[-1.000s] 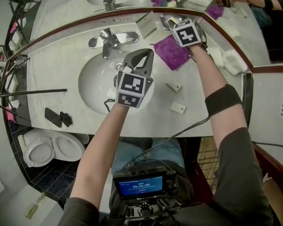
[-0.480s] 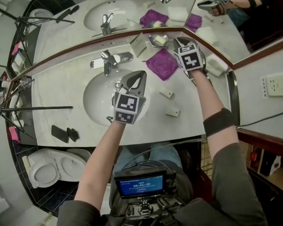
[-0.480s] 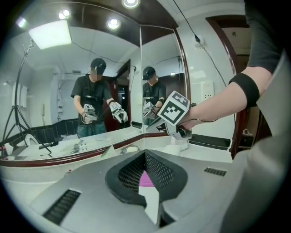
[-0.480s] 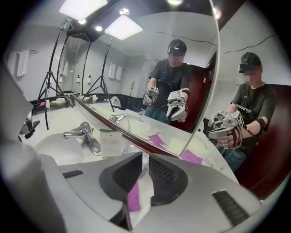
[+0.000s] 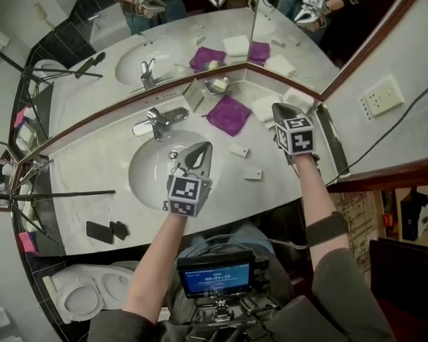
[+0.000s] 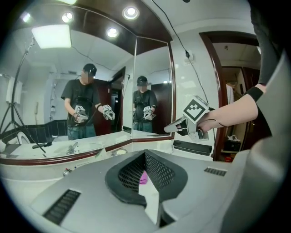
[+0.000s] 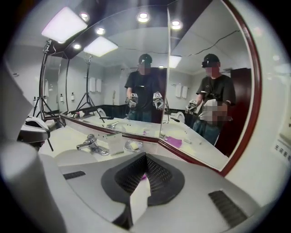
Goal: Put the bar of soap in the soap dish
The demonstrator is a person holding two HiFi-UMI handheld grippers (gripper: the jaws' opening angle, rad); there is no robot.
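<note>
Right tongs (image 5: 279, 110) back, closing empty; soap (image 7: 135, 145) in dish (image 5: 212, 87), axis unclear.

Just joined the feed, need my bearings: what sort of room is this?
A bathroom: a white oval sink basin with chrome tap, a white toilet beside the pale marble counter, and angled wall mirrors behind.

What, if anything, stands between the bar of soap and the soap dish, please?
Nothing visible does: the soap already lies in the dish, near the purple cloth. The left gripper is shut and empty; the right gripper has just closed on nothing.
</note>
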